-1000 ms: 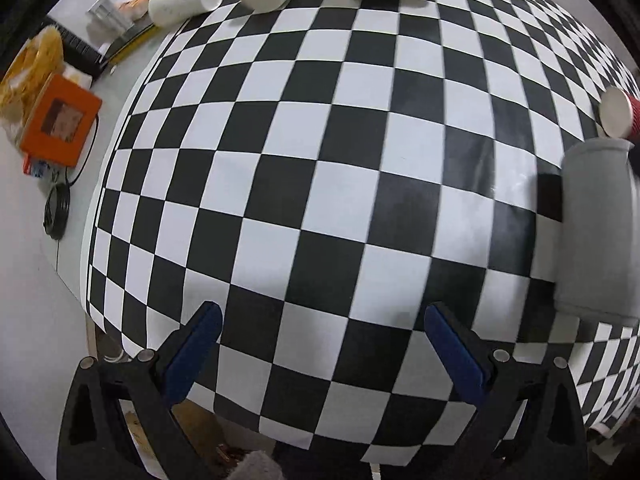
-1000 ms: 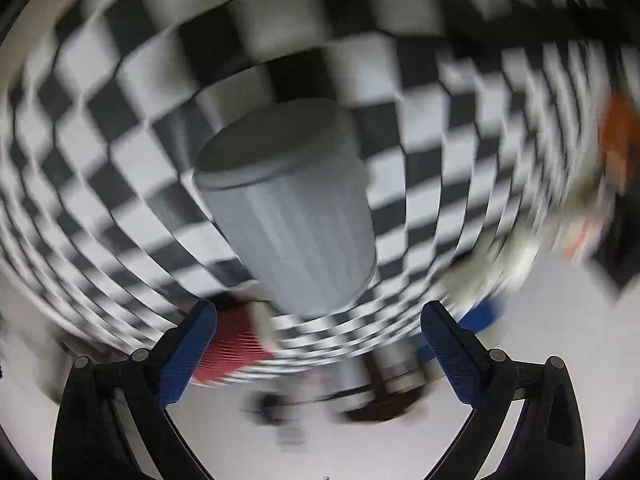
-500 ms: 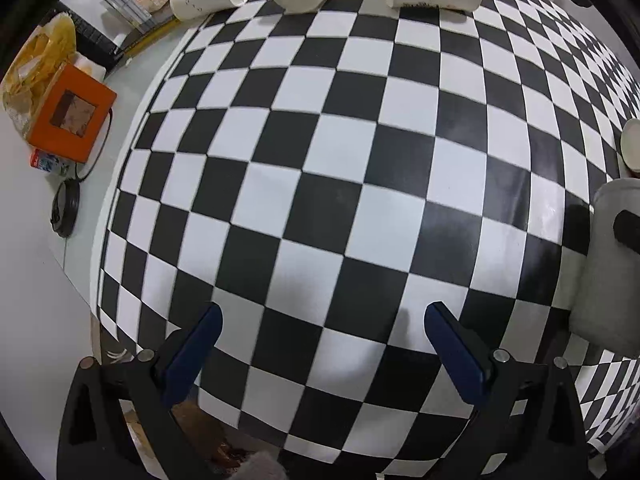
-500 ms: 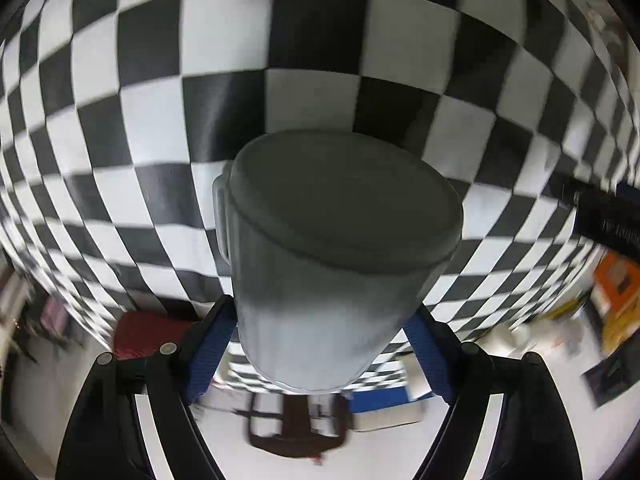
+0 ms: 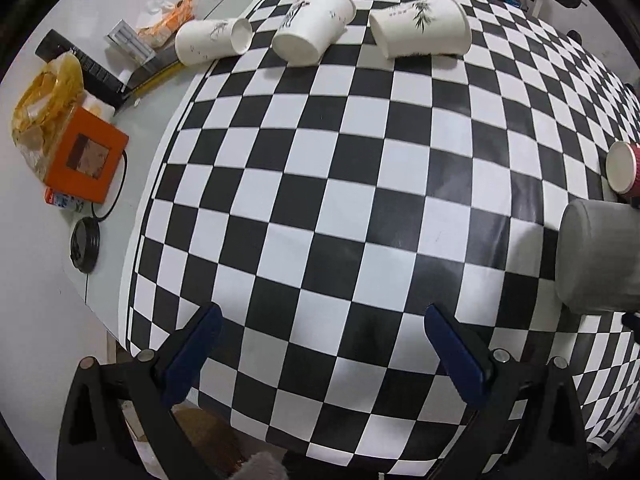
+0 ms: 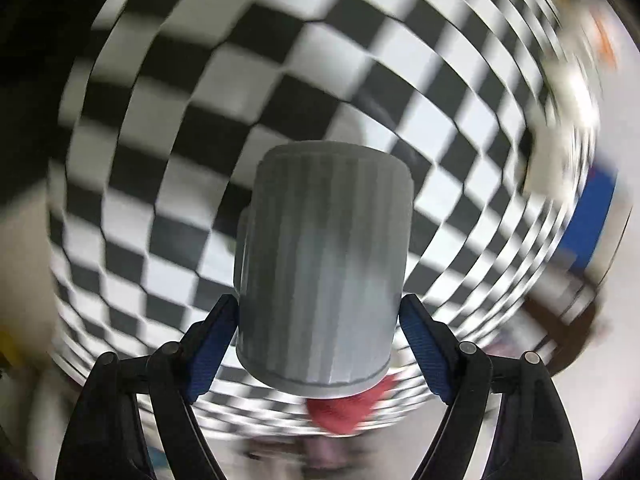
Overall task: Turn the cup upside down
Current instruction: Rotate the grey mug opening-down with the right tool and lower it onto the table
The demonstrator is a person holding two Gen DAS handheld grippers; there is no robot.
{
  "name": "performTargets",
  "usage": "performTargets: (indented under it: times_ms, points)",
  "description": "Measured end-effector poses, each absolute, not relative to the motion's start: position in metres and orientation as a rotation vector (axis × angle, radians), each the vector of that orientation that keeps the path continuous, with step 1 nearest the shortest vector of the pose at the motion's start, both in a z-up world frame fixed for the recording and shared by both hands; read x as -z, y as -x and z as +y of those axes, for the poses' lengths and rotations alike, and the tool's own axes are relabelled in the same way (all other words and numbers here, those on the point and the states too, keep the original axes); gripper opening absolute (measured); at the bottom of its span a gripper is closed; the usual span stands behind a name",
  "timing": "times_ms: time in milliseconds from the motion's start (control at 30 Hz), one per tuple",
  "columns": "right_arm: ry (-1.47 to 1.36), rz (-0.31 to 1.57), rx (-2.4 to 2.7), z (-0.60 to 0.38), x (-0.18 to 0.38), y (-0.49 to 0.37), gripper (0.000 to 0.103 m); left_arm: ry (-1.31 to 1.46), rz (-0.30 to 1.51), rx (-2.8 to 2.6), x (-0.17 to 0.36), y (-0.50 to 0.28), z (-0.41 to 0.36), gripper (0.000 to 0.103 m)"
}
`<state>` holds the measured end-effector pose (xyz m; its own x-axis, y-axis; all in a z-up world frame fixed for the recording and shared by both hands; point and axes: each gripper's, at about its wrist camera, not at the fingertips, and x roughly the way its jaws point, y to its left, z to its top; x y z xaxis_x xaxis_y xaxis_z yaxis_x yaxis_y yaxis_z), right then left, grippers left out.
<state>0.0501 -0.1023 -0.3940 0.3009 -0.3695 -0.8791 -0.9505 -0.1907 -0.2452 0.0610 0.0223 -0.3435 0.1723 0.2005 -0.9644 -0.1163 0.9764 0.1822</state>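
**Mia:** Black and white squares cover the table [image 5: 344, 184] everywhere. Where is the grey cup [image 6: 324, 276]?

**Ben:** Right between the jaws of the right gripper [image 6: 318, 340]. The blue pads press on both its sides, low down by its rim. So those jaws are clenched on the cup.

**Mia:** What changed?

**Ben:** A second ago those jaws were wide and the cup stood ahead of them, not touched. Half a second ago they had come around it. Now they hold it, and the squares behind are all smeary, so I think the hand is moving fast. The closed bottom points away from the jaws and the open rim is near them. I think the flip has begun, but I cannot tell if the cup is off the table.

**Mia:** And the other hand?

**Ben:** The left gripper [image 5: 324, 352] has its jaws spread apart, holding nothing. It has stayed over the squares. The grey cup shows far off to the right of them.

**Mia:** Is there room to turn it?

**Ben:** A red cup [image 5: 624, 168] lies just beside the grey cup, so watch that side. Three white paper cups [image 5: 316, 24] lie far ahead of the left jaws, well apart. An orange box [image 5: 86, 156] and a yellow bag [image 5: 44, 96] sit off to the left, past the edge of the squares. Lots of bare squares lie in front of the left jaws.
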Motion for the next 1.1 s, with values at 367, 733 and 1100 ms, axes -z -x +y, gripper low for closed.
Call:
performTargets:
  times_ms: [367,733,1100]
  points:
    - [0.686,1.608,-0.596,-0.16,0.378,-0.122,0.083,-0.096,1.355,-0.201,0.332,-0.063,0.014,0.103]
    - [0.347,1.754,-0.426,-0.2,0.402,-0.113,0.084,-0.123,1.357,-0.152,0.33,-0.068,0.0,0.103]
    - [0.323,1.798,-0.373,-0.193,0.392,-0.148,0.095,-0.063,1.392,-0.142,0.346,-0.092,0.007,0.103]
